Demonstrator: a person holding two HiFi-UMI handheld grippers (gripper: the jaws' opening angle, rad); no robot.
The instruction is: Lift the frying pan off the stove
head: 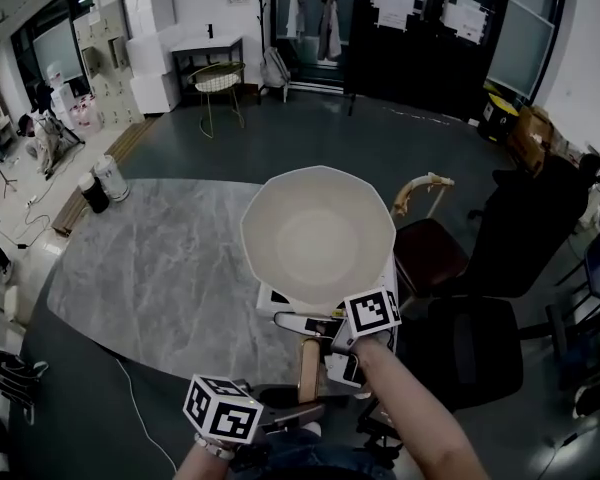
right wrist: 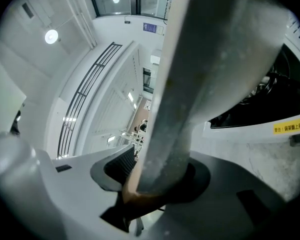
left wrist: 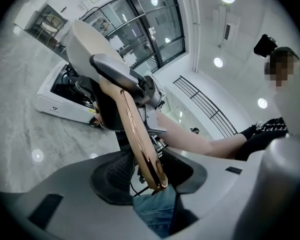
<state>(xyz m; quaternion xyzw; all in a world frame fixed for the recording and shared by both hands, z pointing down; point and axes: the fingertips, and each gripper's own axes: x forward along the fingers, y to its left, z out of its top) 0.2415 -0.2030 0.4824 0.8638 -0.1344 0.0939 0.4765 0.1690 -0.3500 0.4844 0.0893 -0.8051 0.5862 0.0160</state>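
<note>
We are gripping the cream, round frying pan (head: 318,236) with both tongs. Our left gripper (left wrist: 150,176) is pinching the free end of its copper-coloured handle (left wrist: 140,139), and our right gripper (right wrist: 155,184) is pinching the grey metal neck (right wrist: 190,109) nearer the bowl. The pan is hanging at the centre of the head view, tilted over the white portable stove (left wrist: 52,106) on the grey marble table (head: 150,268). We judge the lift is under way. Next we are needing to raise both hands together, levelling the pan and carrying it clear.
</note>
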